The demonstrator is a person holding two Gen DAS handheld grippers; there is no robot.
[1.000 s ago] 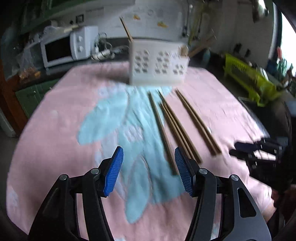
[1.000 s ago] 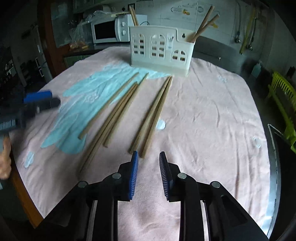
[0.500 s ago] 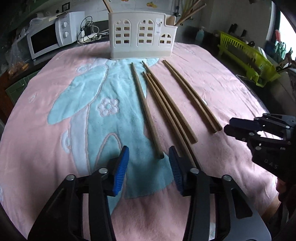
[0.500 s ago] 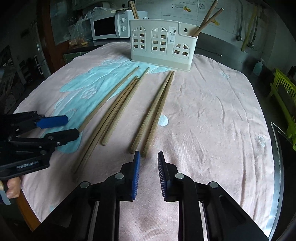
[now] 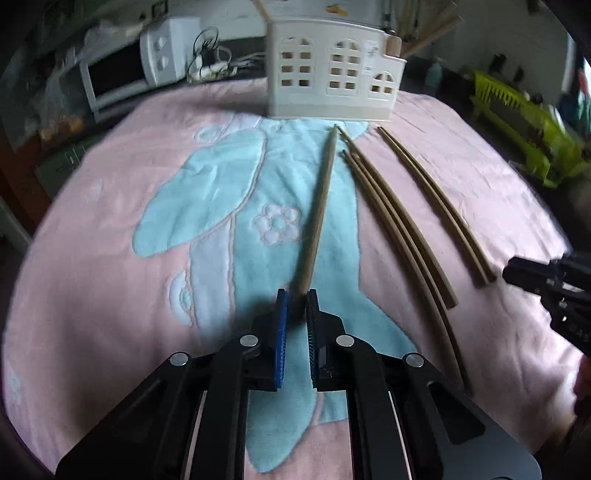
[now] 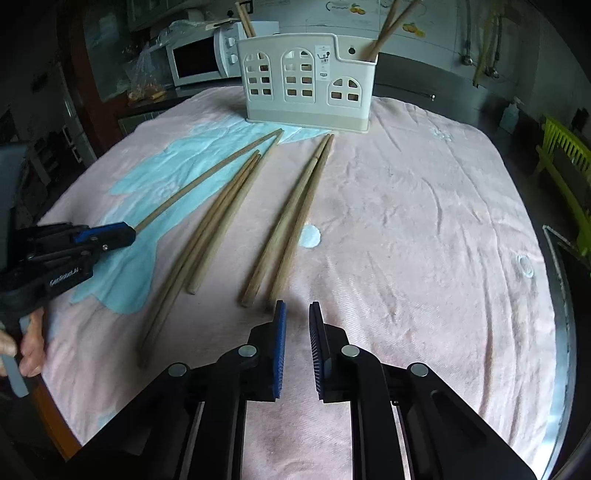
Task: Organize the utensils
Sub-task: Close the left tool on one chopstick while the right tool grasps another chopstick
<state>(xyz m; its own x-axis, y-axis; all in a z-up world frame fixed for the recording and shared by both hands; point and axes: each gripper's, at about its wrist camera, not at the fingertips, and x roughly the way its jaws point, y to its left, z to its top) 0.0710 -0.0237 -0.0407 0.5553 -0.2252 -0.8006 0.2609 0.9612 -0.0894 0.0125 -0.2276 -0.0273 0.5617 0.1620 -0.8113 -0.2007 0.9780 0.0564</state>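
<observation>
Several long wooden chopsticks lie on a pink and blue towel (image 5: 110, 221) in front of a white utensil holder (image 5: 332, 85), which holds a few chopsticks (image 6: 388, 29). My left gripper (image 5: 295, 299) is shut on the near end of the leftmost chopstick (image 5: 317, 214), which rests on the towel; it also shows in the right wrist view (image 6: 207, 177). My right gripper (image 6: 297, 314) is empty, its jaws a narrow gap apart, just behind the near ends of a chopstick pair (image 6: 291, 225). A third group (image 6: 210, 229) lies between.
A white microwave (image 6: 199, 59) stands behind the table at the left. A yellow-green dish rack (image 5: 524, 114) stands off the table's right side. The table's edge runs close to the right (image 6: 554, 295) and near left (image 6: 51, 406).
My left gripper has moved forward and closed from wide open onto the near end of the leftmost chopstick. My right gripper has barely moved and its gap is unchanged.
</observation>
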